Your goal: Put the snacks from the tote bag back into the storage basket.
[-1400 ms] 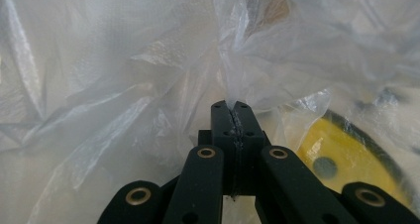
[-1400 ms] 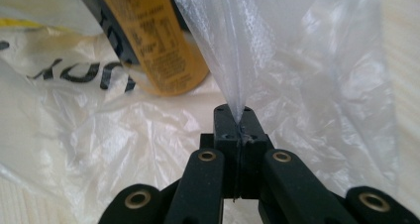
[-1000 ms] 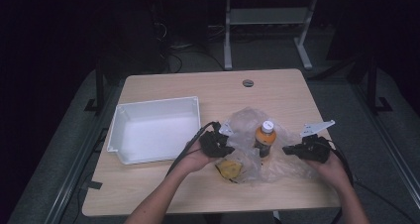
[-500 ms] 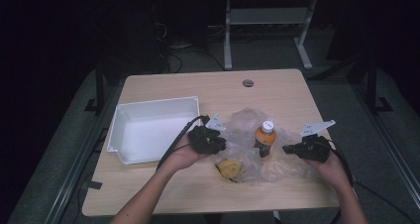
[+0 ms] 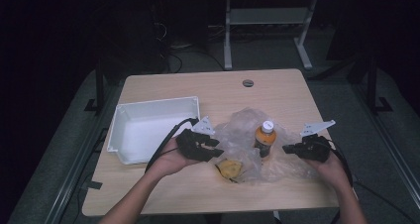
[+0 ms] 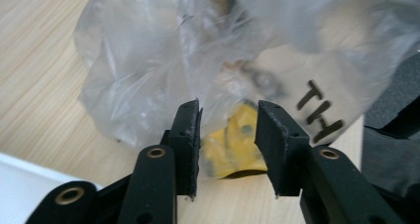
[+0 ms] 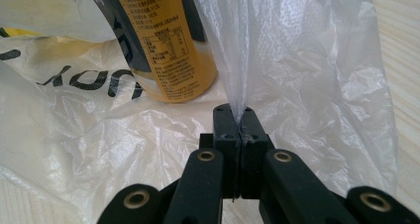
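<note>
Dark floor and the legs of a further bench surround a pale wooden table, on which a white tray is set at the left and a crumpled clear plastic bag at the middle right. Inside the spread bag an orange drink bottle is stood upright, its long axis vertical, and a yellow packet is laid flat at the near edge, under the film. The right gripper is clamped tight on a pinched fold of the bag, just right of the bottle, and the film is drawn up taut from its jaws. The left gripper is held just left of the bag, nearer the packet than the right one is; its jaws have just been opening and are parted partway, with nothing pressed between the pads, though the packet is seen through the gap, apparently a little beyond them. Compared with a second ago, the left hand has been drawn back leftward and lifted off the bag, while the right has been kept where it was.
</note>
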{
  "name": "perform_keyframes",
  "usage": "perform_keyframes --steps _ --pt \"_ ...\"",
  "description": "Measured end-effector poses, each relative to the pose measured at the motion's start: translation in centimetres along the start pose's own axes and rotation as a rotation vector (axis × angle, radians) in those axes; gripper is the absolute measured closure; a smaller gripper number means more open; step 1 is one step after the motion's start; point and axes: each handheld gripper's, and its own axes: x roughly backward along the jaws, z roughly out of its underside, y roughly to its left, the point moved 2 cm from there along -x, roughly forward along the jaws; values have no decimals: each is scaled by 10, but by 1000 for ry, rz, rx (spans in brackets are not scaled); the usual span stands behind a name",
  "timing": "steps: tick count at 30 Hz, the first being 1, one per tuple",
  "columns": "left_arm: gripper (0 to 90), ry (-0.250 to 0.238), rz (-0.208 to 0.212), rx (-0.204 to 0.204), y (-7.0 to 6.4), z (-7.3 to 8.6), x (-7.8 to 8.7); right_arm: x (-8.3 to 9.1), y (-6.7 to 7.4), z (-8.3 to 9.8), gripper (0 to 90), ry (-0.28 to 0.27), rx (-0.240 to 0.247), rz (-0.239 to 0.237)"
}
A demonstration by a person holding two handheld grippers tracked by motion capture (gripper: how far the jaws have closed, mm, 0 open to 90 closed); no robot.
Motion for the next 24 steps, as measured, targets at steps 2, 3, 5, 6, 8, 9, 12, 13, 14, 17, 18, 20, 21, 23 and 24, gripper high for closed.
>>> perform_keyframes --steps 2,3,5,6,8,9,12,13,14,17,18,20,21,23,24 --pt "566 -11 9 -10 -4 -4 2 -1 0 0 886 3 3 1" --pt "547 -12 11 -9 -6 -6 3 -1 0 0 885 4 3 2" --pt "527 -19 22 -12 -9 -11 5 -1 0 0 884 3 1 1" --pt "511 -22 27 -10 -10 -13 7 -1 0 0 883 4 -1 2" --pt "488 -30 32 -9 -12 -17 10 -2 0 0 881 7 2 4" --pt "475 -32 31 -2 -13 -19 11 -2 0 0 881 9 4 5" --pt "451 -46 32 4 -14 -25 16 -2 0 0 875 9 1 8" --pt "444 -49 33 5 -14 -27 17 -2 0 0 875 8 2 8" --pt "438 -49 32 -1 -15 -29 18 -1 0 0 875 7 2 8" --pt "423 -57 29 -6 -16 -36 19 -1 0 0 875 4 -4 11" --pt "423 -59 32 -12 -17 -38 19 -1 0 0 874 3 -4 11" --pt "413 -61 27 -15 -17 -43 18 -1 0 0 873 -1 10 10" --pt "397 -69 19 -9 -18 -45 17 -1 0 -1 873 0 12 10" --pt "368 -76 18 -8 -18 -50 17 -2 1 -1 871 5 6 9" --pt "362 -83 23 -6 -18 -53 16 -2 1 -1 870 5 5 10"
